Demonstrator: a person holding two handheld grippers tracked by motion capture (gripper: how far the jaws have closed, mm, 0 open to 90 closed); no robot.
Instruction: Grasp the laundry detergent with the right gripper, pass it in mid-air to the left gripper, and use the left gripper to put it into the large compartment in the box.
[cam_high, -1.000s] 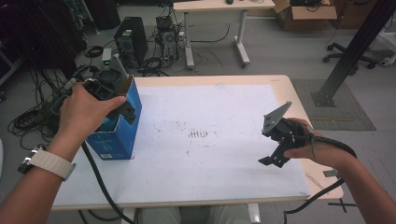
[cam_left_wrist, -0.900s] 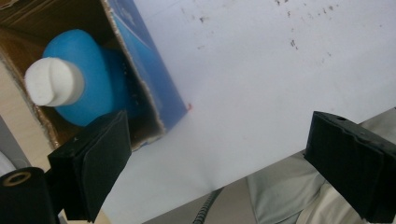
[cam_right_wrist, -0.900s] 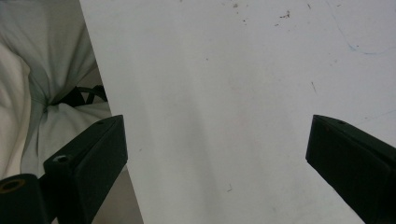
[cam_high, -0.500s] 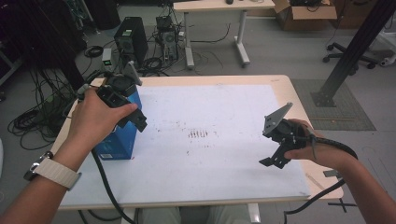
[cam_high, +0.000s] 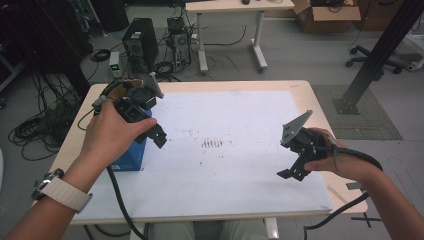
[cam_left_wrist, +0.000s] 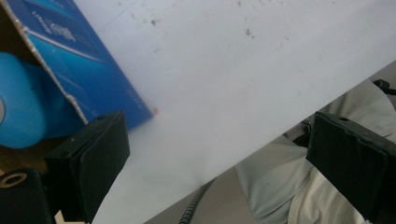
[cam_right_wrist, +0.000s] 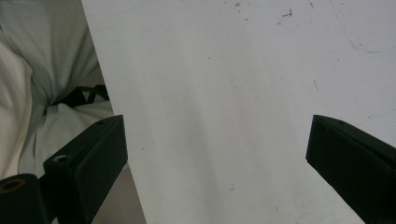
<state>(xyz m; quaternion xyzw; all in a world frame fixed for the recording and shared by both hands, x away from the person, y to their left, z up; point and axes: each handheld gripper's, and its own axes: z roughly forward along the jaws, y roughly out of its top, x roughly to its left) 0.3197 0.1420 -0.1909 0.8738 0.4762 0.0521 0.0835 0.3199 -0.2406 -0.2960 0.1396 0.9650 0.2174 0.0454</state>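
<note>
Box (cam_high: 131, 156) of blue card stands upright, mouth up; left tongs (cam_high: 159, 136) and right tongs (cam_high: 292, 172) gape wide, empty.

Lab or workshop, floor cables (cam_high: 35, 131), computer tower (cam_high: 139, 44), cardboard box (cam_high: 327, 9)

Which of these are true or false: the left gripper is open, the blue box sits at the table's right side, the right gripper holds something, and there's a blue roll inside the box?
1. The left gripper is open. True: its jaws stand wide apart with nothing between them.
2. The blue box sits at the table's right side. False: it is at the left side of the white table, by the left gripper.
3. The right gripper holds something. False: its jaws are open and empty above the tabletop.
4. A blue roll lies inside the box. True.
</note>
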